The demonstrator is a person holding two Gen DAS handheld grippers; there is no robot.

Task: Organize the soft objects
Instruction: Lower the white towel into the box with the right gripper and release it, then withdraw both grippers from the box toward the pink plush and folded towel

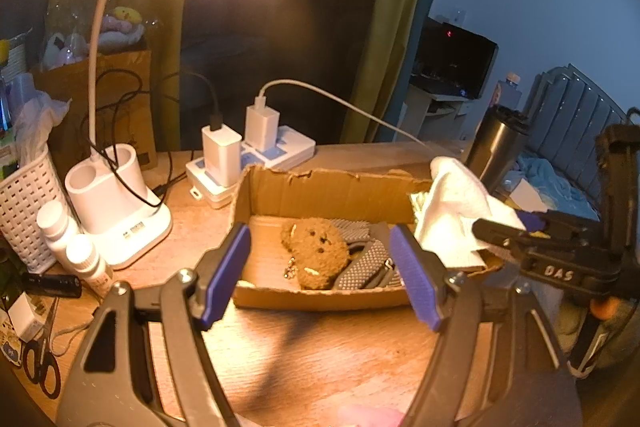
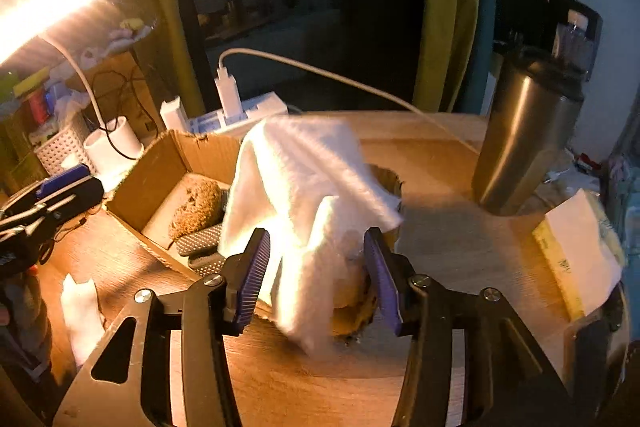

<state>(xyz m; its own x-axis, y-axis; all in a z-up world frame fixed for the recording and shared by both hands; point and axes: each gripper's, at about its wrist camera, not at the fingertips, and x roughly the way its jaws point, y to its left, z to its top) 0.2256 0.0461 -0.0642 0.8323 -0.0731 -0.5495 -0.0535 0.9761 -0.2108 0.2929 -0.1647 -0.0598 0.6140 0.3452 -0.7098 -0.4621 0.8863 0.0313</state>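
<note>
I see the white cloth (image 2: 304, 203) draped crumpled over the box (image 2: 160, 171) edge (both claws gape, empty); only my left view shows the brown plush (image 1: 314, 253) face

The left gripper (image 1: 320, 275) hovers level, its jaws spread wide. The right gripper (image 2: 316, 275) also has parted jaws, angled slightly down.
</note>
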